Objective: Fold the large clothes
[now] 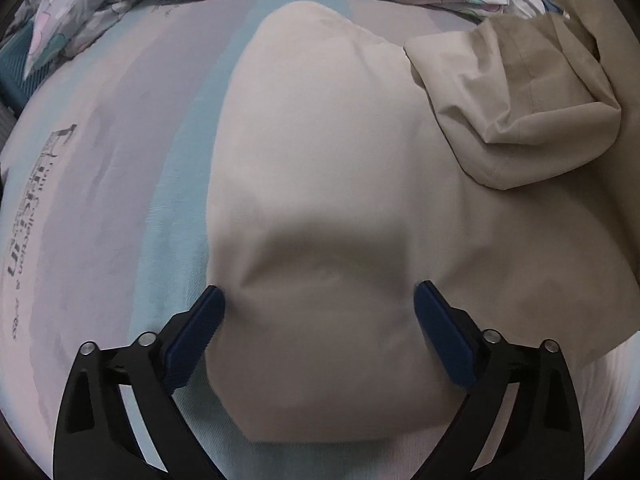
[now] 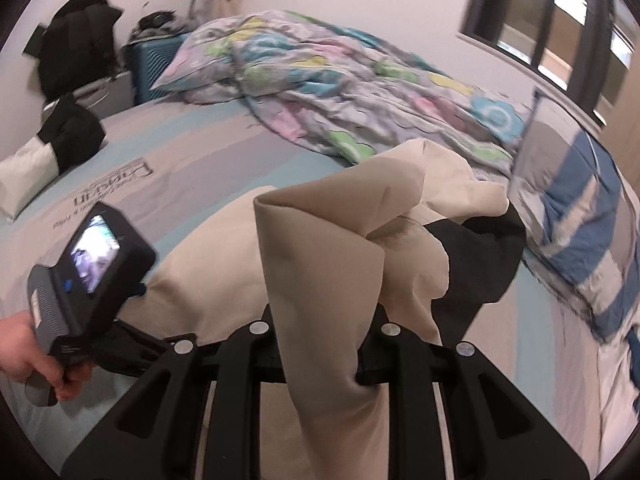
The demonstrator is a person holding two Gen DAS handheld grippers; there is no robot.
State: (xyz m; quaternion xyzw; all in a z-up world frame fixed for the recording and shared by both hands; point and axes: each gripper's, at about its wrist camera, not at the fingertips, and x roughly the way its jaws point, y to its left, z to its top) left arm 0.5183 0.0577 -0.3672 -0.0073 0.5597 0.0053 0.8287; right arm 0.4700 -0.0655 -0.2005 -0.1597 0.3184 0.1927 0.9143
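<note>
A large beige jacket (image 1: pixel 320 140) lies spread on the striped bed sheet (image 1: pixel 100 200), its tan hood (image 1: pixel 520 96) at the upper right. My left gripper (image 1: pixel 320 304) points down at it and is open wide, blue pads (image 1: pixel 200 332) standing on either side of a soft bulge of the fabric. In the right wrist view my right gripper (image 2: pixel 324 344) is shut on a bunched fold of the same jacket (image 2: pixel 320 248), lifted off the bed, with black lining (image 2: pixel 476 264) showing. The fabric hides the right fingertips. A hand (image 2: pixel 24 352) holds the left gripper's handle at the left.
A crumpled floral duvet (image 2: pixel 340 92) fills the far side of the bed. A blue striped pillow (image 2: pixel 592 232) lies at the right. A black and white garment (image 2: pixel 60 136) sits at the left edge, with a blue suitcase (image 2: pixel 156 64) behind it. A window (image 2: pixel 560 12) is at the upper right.
</note>
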